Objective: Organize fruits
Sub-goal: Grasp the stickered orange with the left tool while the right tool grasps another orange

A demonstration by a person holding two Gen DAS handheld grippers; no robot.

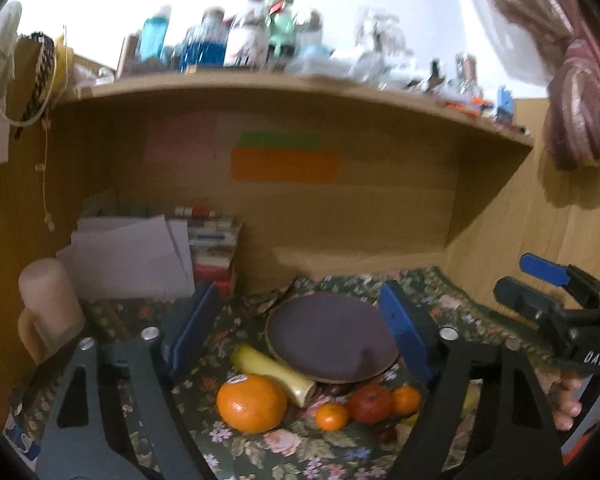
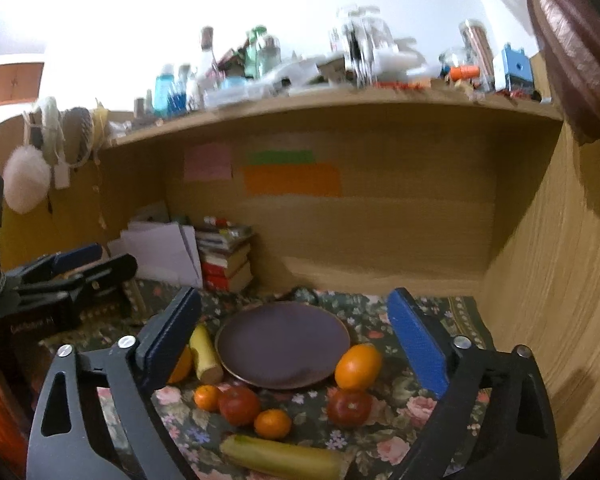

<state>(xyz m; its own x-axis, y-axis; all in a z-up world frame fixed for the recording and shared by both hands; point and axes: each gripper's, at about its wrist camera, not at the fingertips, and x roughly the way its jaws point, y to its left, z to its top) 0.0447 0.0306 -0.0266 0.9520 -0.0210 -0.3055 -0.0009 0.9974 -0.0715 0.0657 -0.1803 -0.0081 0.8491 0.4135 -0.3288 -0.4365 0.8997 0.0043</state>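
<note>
A dark empty plate point(image 1: 332, 336) point(image 2: 282, 344) sits on the floral cloth. Around it lie a large orange point(image 1: 251, 402), a banana piece point(image 1: 274, 374) point(image 2: 205, 352), a red tomato point(image 1: 370, 402) point(image 2: 239, 404), two small mandarins point(image 1: 331, 416) point(image 2: 272, 424), an oval orange fruit point(image 2: 358, 366), a second tomato point(image 2: 349, 408) and a long banana point(image 2: 280, 458). My left gripper point(image 1: 300, 332) is open above the fruit, holding nothing. My right gripper point(image 2: 296, 340) is open over the plate, holding nothing, and also shows at the right of the left wrist view point(image 1: 556, 300).
A wooden desk alcove surrounds the cloth, with side walls point(image 2: 548, 300) close on the right. Stacked books point(image 2: 224, 256) and papers point(image 1: 132, 256) stand at the back left. A beige mug point(image 1: 48, 304) stands at the left. A cluttered shelf point(image 1: 300, 80) runs overhead.
</note>
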